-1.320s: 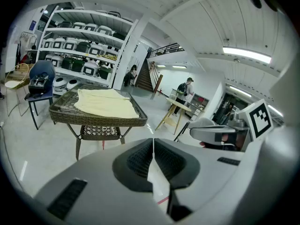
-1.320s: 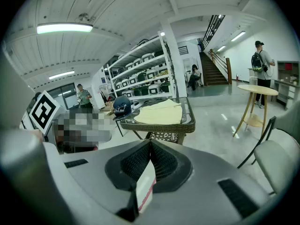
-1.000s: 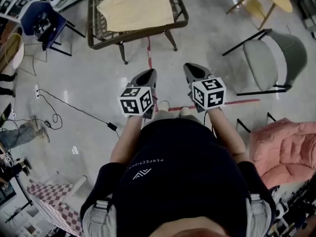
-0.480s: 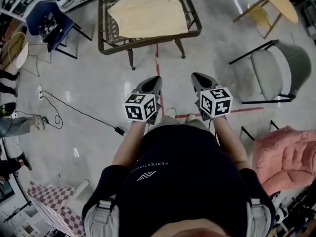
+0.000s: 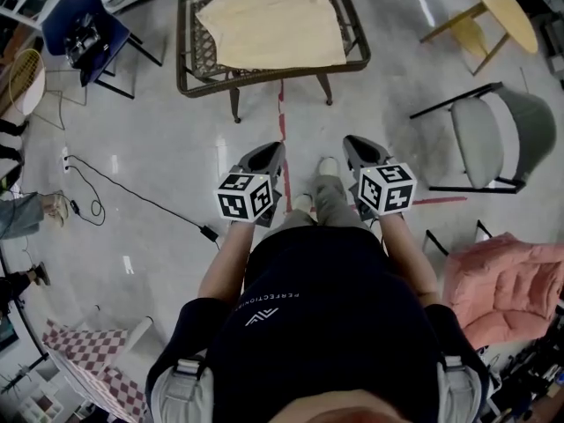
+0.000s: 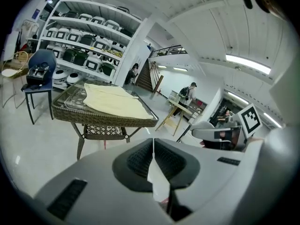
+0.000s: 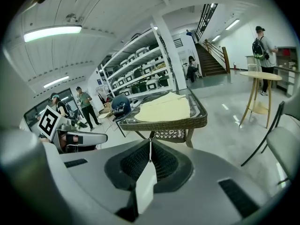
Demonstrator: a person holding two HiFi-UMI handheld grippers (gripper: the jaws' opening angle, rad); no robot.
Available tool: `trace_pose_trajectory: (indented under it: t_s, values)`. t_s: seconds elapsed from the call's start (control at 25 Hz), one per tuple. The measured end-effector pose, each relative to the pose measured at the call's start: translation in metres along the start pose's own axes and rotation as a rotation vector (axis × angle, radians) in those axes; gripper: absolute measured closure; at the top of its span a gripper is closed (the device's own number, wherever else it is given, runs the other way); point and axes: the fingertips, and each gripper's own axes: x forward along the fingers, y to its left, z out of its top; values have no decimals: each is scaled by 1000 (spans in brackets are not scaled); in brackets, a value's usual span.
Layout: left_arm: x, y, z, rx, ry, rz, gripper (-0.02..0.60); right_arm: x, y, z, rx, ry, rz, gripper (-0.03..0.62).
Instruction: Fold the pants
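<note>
Right, I am looking at the pants (image 5: 269, 20) first: they are lying spread flat, cream-coloured, inside the raised wicker rim of the counter (image 5: 264, 73), covering its middle and right side and leaving a strip bare along its left edge. The blue chair (image 5: 84, 29) off the counter's left corner is carrying a black device (image 5: 81, 40) on its seat.

I am holding both grippers over the floor short of the counter's near edge, well apart from the pants. The left gripper (image 6: 153, 142) is clenched with its jaws meeting and nothing between them; the right gripper (image 7: 150, 142) is clenched and empty too.

The head view is giving me the floor, a red tape line (image 5: 282, 117) and a loose cable (image 5: 132, 192). Only the gripper views are showing the shelves (image 6: 89, 36) stacked with rows of appliances, the staircase (image 7: 208, 62) and a person with a backpack (image 7: 260, 41) beside a round table (image 7: 260, 76).
</note>
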Motion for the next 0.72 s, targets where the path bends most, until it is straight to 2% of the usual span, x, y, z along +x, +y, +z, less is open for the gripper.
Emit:
trace_pose_trajectory:
  t_s: [0.48, 0.72]
  values:
    - [42, 22, 46, 25, -2, 56, 565, 49, -44, 50, -31, 6, 65, 560]
    - [70, 19, 55, 28, 20, 88, 565, 65, -79, 68, -40, 12, 80, 560]
